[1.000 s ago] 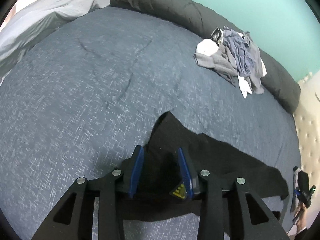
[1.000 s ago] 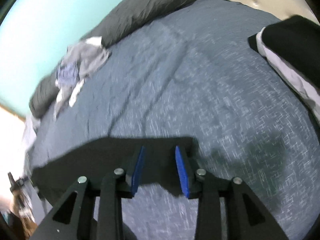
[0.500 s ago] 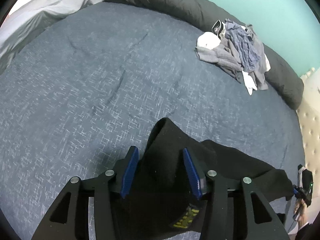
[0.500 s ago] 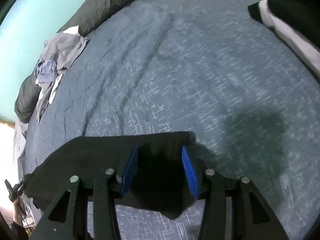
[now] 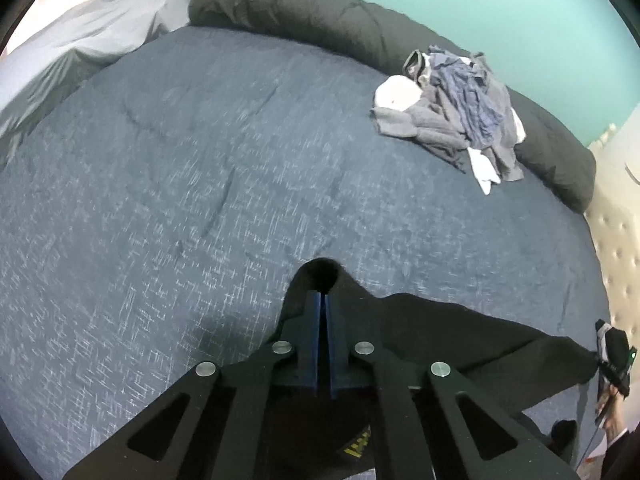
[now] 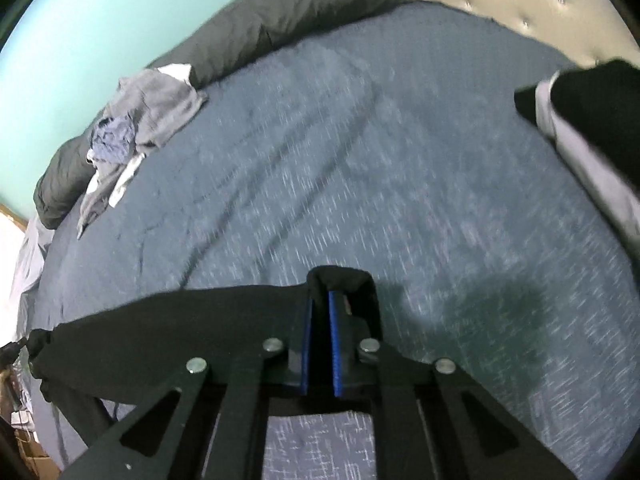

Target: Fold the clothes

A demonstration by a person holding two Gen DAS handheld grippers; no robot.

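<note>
Black garment (image 5: 460, 332) lies on the near part of the blue-grey bedspread (image 5: 200, 184), stretched between the 2 grippers. The left gripper (image 5: 324, 300) has just closed its jaws, and its blue pads (image 5: 314, 344) now pinch a raised fold at 1 corner of the cloth. The right gripper (image 6: 320, 300) has also just closed, and it clamps the other corner, where the fabric bunches up around its pads (image 6: 335, 344). In the right wrist view the garment (image 6: 180, 320) runs as a dark band from the jaws to the left edge of the picture. Far from it, near the dark grey rolled duvet (image 5: 320, 12), a loose pile of grey, blue and white clothes (image 5: 460, 112) rests on the bedspread. At the right edge of the right wrist view, a stack of black and white cloth (image 6: 592, 120) lies on the bed.
</note>
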